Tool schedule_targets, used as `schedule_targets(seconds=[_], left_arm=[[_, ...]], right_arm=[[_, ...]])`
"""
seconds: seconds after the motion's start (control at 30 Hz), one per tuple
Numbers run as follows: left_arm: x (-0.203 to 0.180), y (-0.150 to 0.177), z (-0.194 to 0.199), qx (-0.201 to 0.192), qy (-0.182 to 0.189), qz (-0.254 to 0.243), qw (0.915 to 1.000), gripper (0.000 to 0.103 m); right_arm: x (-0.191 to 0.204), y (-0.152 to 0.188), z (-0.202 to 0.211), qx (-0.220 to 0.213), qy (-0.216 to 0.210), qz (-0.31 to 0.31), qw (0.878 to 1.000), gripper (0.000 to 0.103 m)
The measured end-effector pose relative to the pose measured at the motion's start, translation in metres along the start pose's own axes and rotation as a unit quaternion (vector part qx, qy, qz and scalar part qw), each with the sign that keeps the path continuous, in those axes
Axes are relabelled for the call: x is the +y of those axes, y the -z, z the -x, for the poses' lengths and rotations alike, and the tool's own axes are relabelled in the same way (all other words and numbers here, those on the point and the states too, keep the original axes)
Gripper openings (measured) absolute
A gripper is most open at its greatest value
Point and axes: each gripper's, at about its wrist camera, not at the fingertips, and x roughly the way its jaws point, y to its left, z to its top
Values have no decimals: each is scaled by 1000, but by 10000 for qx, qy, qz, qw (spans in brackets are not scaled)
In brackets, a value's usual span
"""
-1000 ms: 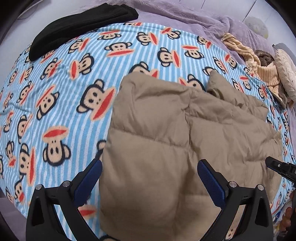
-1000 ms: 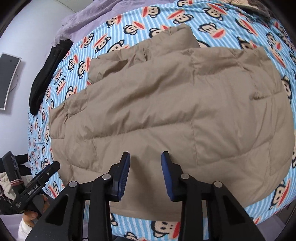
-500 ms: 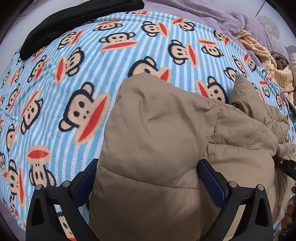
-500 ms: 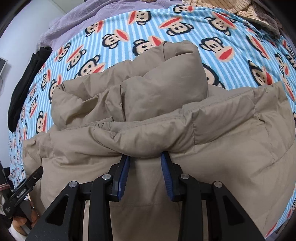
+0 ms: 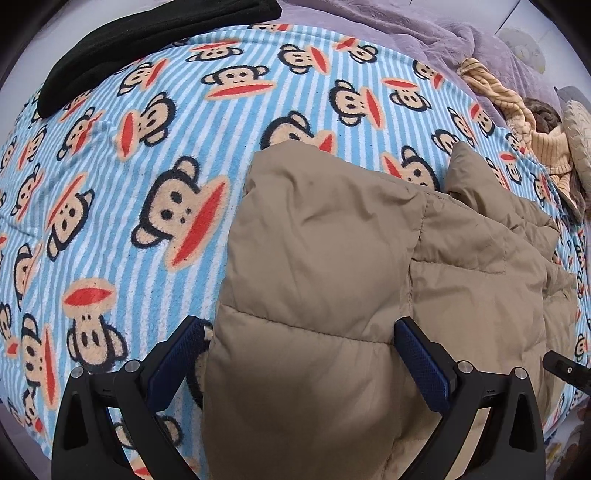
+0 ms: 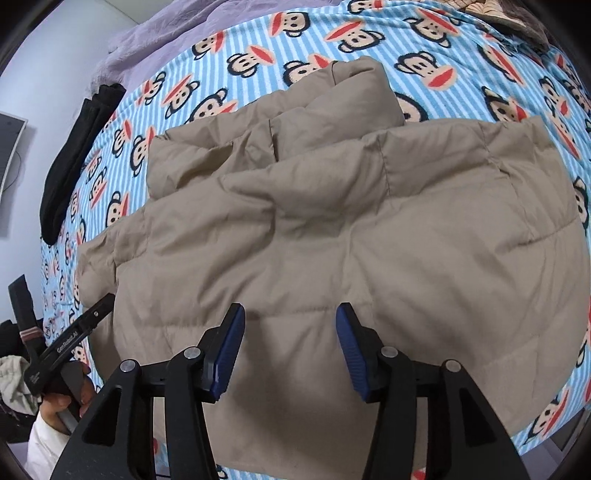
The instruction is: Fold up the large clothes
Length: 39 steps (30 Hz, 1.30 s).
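Note:
A tan puffer jacket [image 5: 332,240] lies partly folded on the bed's blue striped monkey-print blanket [image 5: 147,147]. My left gripper [image 5: 299,362] hangs over the jacket's left end with its jaws wide. The padded cloth bulges up between the blue pads [image 5: 421,362] and nothing is clamped. In the right wrist view the jacket [image 6: 332,229] fills the middle, with a doubled-over layer and a ridge across it. My right gripper [image 6: 290,347] hovers over its near part. Its jaws are opening, and only flat cloth lies below the gap.
A black garment [image 5: 129,40] lies at the blanket's far left edge. A purple throw [image 5: 424,33] covers the back. Yellow striped clothing [image 5: 517,110] is piled at the far right. A hand [image 6: 66,402] holds the other gripper at the lower left of the right wrist view.
The right gripper was pinched on a raised fold of the jacket half a second ago; its jaws have spread and the fold now rests on the jacket. The left gripper's jaws stayed wide.

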Motion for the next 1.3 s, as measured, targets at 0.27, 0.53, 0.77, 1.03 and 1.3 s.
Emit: schedule_targets(seconds=[0.27, 0.53, 0.77, 1.03, 1.3], left_arm=[[51, 15, 15, 215, 627, 292, 9974, 103], [77, 24, -7, 761, 1327, -32, 9882, 103], [71, 12, -41, 1133, 2473, -119, 9622, 103], [33, 12, -57, 1385, 3040, -598, 9406, 103], [-5, 19, -37, 1578, 3431, -740, 9230, 35]], right_arm=[[0, 29, 1, 121, -138, -199, 9996, 61], [4, 31, -11, 191, -23, -122, 9997, 68], [5, 31, -18, 206, 45, -5, 9998, 69], [7, 31, -21, 188, 73, 123, 9997, 74], [8, 26, -14, 92, -101, 167, 9998, 74]])
